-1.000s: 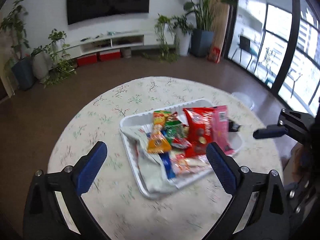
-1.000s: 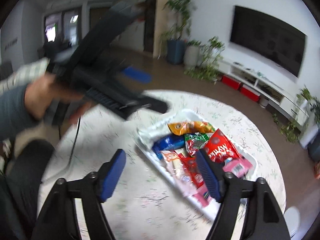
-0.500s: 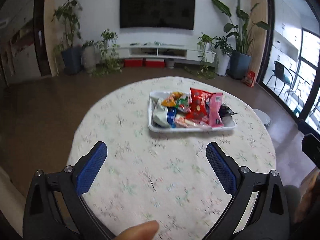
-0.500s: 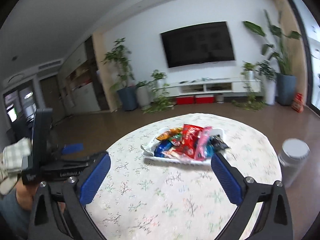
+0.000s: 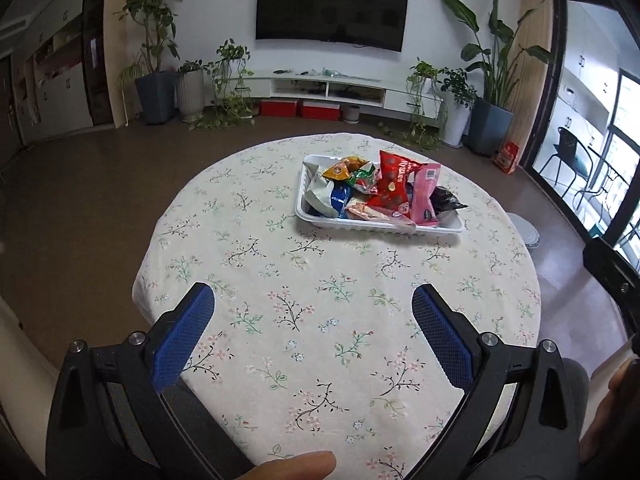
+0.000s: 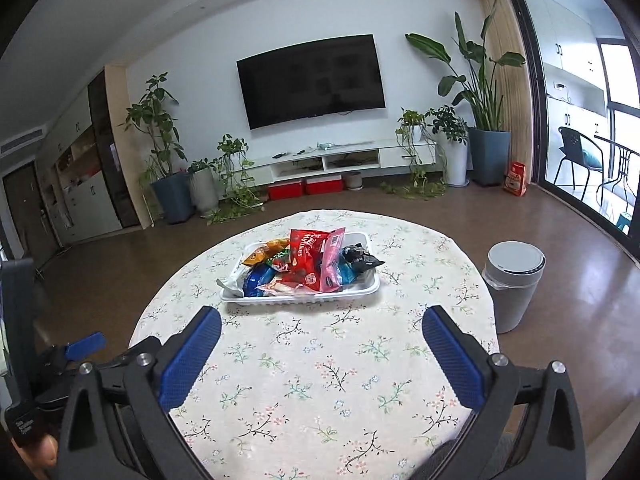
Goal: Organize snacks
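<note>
A white tray (image 5: 376, 225) sits on the far half of a round table with a flowered cloth (image 5: 304, 320). Several snack packets fill it: a red bag (image 5: 394, 184), a pink bag (image 5: 425, 192), an orange one (image 5: 340, 170), a blue one (image 5: 339, 200) and a black one (image 5: 448, 199). The same tray (image 6: 300, 298) with its red bag (image 6: 306, 258) shows in the right wrist view. My left gripper (image 5: 312, 304) hangs open over the near part of the table, nothing between its fingers. My right gripper (image 6: 320, 324) is also open and empty, well short of the tray.
A grey lidded bin (image 6: 512, 280) stands on the floor right of the table. A fingertip (image 5: 296, 466) shows at the bottom edge. Part of the left gripper (image 6: 86, 344) appears at the left of the right wrist view. Potted plants and a TV unit line the far wall.
Both grippers have pulled back from just above the tray to the near side of the table and levelled out. The right gripper's jaws stand wider than a second ago.
</note>
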A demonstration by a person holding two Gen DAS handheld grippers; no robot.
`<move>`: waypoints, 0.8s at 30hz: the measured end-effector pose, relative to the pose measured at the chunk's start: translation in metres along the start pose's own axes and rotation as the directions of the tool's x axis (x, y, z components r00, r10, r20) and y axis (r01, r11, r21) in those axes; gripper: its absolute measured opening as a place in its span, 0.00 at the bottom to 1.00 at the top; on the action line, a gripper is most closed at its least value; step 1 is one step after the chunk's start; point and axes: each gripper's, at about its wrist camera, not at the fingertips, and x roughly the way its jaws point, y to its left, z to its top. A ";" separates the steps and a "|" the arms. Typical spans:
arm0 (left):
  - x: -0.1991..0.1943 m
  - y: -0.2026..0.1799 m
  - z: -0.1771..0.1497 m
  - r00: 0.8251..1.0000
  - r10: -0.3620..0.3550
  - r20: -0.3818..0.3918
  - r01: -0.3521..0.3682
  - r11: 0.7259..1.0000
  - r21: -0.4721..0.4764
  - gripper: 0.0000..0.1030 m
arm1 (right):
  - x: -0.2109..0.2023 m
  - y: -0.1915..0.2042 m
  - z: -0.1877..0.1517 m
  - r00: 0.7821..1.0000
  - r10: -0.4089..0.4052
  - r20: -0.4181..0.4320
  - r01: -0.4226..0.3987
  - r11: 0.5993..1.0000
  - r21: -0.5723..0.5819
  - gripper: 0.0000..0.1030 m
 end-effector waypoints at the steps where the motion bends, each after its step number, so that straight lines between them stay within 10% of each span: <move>1: -0.002 -0.001 0.002 1.000 -0.004 0.007 0.004 1.000 0.002 0.98 | -0.003 -0.001 0.000 1.000 -0.006 0.001 0.006 1.000 -0.001 1.00; 24: -0.014 -0.015 -0.002 1.000 -0.007 0.010 0.006 0.998 0.060 0.98 | -0.014 -0.004 -0.004 0.998 -0.050 -0.039 0.050 0.999 0.000 1.00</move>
